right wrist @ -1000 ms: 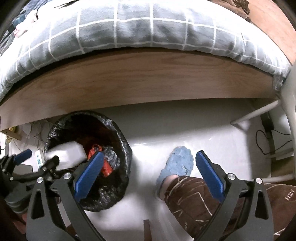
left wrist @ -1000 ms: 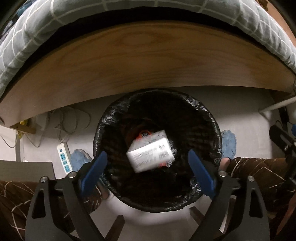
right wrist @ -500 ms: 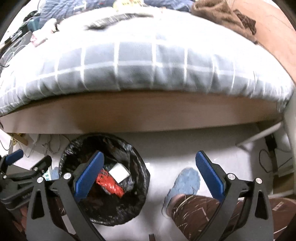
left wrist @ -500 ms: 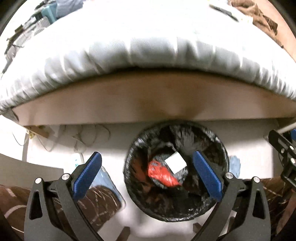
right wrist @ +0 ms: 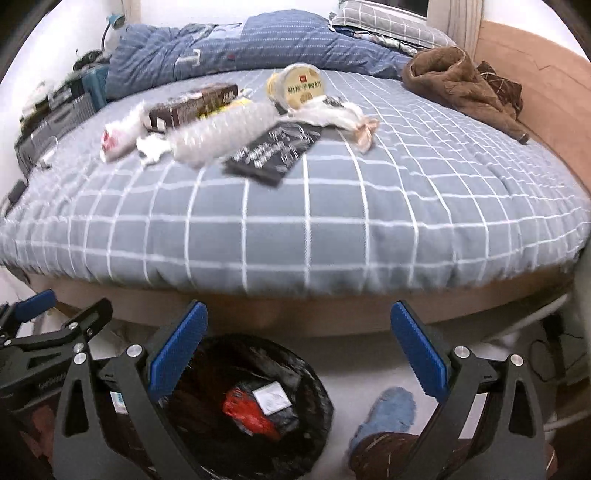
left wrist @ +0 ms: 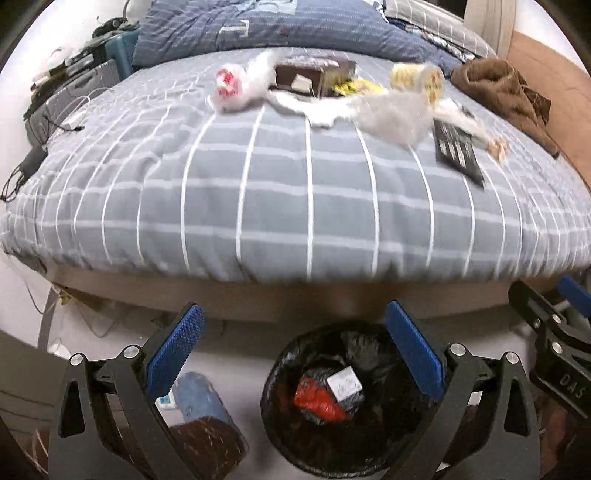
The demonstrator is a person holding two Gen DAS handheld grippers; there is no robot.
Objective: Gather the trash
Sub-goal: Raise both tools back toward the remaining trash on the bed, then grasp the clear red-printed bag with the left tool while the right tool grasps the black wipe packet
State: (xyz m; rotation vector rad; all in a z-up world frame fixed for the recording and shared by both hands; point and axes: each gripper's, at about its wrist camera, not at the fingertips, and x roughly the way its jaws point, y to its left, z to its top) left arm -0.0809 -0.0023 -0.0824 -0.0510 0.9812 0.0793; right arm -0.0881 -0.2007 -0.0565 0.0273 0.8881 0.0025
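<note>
A black-lined trash bin [left wrist: 373,454] [right wrist: 306,413] stands on the floor by the bed, holding a white box [left wrist: 344,383] [right wrist: 271,397] and a red wrapper [left wrist: 318,400] [right wrist: 247,410]. On the grey checked bed [left wrist: 295,192] [right wrist: 332,206] lies trash: a brown box [left wrist: 314,75] [right wrist: 194,105], a clear plastic bottle [left wrist: 391,114] [right wrist: 218,134], a round yellow tub [left wrist: 419,79] [right wrist: 297,86], a black packet [left wrist: 456,149] [right wrist: 273,153], and white wrappers [left wrist: 236,83] [right wrist: 120,136]. My left gripper [left wrist: 295,354] and right gripper [right wrist: 299,350] are both open and empty, above the bin.
A brown garment [left wrist: 506,92] [right wrist: 461,81] and blue duvet [left wrist: 280,27] [right wrist: 240,48] lie at the bed's far side. The person's blue slippers [left wrist: 197,400] [right wrist: 391,410] flank the bin. Cables and a power strip [left wrist: 166,402] lie at the floor's left.
The white box dropped from my left gripper into the bin. Both grippers have tilted up and pulled back, bringing the bed top and its trash into view.
</note>
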